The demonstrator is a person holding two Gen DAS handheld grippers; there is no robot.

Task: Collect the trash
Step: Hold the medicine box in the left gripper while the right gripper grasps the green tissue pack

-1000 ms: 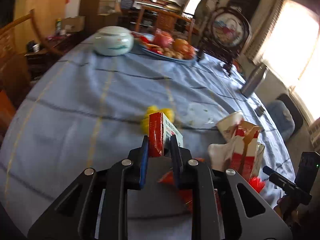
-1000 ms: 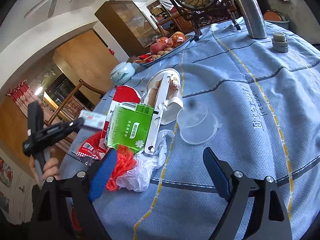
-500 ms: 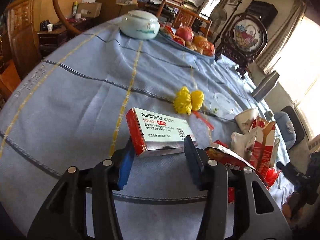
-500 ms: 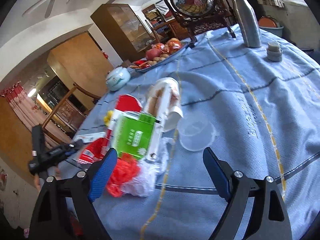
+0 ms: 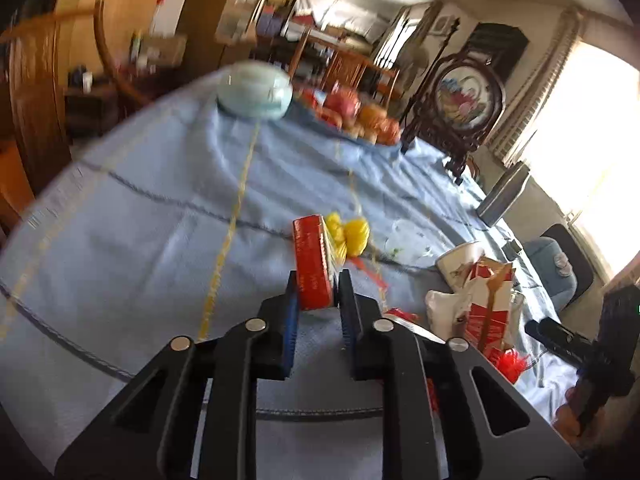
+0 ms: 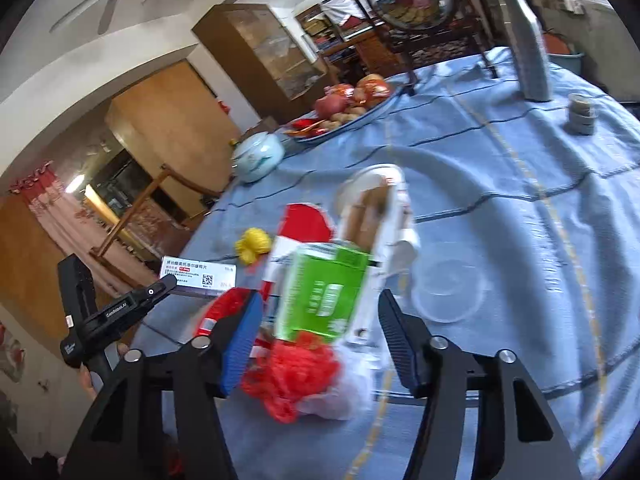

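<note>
Your left gripper [image 5: 318, 292] pinches the box [image 5: 312, 264]; your right gripper [image 6: 320, 320] closes around the trash pile.

In the left view the jaws are closing on the red-ended box at frame centre, its end standing up between the pads, with a yellow wad [image 5: 348, 234] just behind it on the tablecloth [image 5: 140, 240]. In the right view the jaws are spread and narrowing around the green carton [image 6: 324, 292] and red mesh [image 6: 296, 376] at lower centre; the pads are not pressing on either. A clear lid [image 6: 448, 292] lies to their right.
</note>
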